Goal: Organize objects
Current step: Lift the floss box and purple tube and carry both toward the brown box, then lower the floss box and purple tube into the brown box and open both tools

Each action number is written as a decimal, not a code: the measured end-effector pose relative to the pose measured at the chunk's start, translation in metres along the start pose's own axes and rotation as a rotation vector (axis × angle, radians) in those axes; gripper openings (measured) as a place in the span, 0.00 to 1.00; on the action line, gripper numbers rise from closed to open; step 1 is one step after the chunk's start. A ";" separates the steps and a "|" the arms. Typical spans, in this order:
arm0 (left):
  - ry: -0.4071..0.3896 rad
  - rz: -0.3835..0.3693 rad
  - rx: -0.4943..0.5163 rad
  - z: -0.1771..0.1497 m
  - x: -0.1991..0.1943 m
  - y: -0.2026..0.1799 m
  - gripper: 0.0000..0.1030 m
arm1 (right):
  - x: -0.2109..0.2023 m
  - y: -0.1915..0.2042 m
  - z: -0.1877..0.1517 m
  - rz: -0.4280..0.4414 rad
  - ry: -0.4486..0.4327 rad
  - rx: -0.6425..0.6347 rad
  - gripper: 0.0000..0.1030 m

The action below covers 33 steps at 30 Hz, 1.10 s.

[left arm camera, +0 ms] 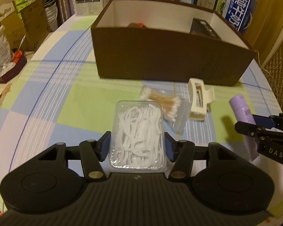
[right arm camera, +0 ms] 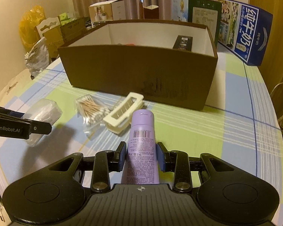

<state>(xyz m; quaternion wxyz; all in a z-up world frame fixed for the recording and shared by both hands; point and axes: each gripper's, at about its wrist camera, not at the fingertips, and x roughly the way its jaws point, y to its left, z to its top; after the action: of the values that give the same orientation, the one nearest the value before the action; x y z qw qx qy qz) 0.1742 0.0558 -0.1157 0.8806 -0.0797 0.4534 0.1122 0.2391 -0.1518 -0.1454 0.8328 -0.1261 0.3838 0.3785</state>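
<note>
My left gripper [left arm camera: 137,146] is shut on a clear plastic box of white floss picks [left arm camera: 137,133], held just above the checked tablecloth. My right gripper [right arm camera: 141,155] is shut on a purple tube [right arm camera: 141,146] with a barcode, cap pointing forward. Between them lie a bag of cotton swabs [left arm camera: 166,105] and a cream hair claw clip [left arm camera: 198,99]. A large brown open box [left arm camera: 169,56] stands behind them; it holds a dark packet [left arm camera: 203,28] and something orange. The box also shows in the right wrist view [right arm camera: 141,71].
A blue milk carton [right arm camera: 249,35] and other cartons stand behind the brown box. Cardboard boxes and bags [left arm camera: 18,24] sit off the table's left edge. A quilted chair [left arm camera: 281,64] is at the right. The table edge curves on both sides.
</note>
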 end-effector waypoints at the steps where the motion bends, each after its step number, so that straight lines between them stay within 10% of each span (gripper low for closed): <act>1: -0.007 -0.004 0.003 0.004 -0.002 -0.001 0.51 | 0.000 0.000 0.003 0.002 -0.003 -0.001 0.30; 33: -0.164 -0.047 0.076 0.190 0.020 0.002 0.51 | 0.030 0.013 0.178 0.109 -0.198 0.056 0.30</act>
<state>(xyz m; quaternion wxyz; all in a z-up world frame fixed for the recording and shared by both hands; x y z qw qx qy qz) 0.3329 0.1063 -0.0228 0.9195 -0.0473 0.3820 0.0801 0.3388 -0.0379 -0.0464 0.8481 -0.0436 0.3163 0.4228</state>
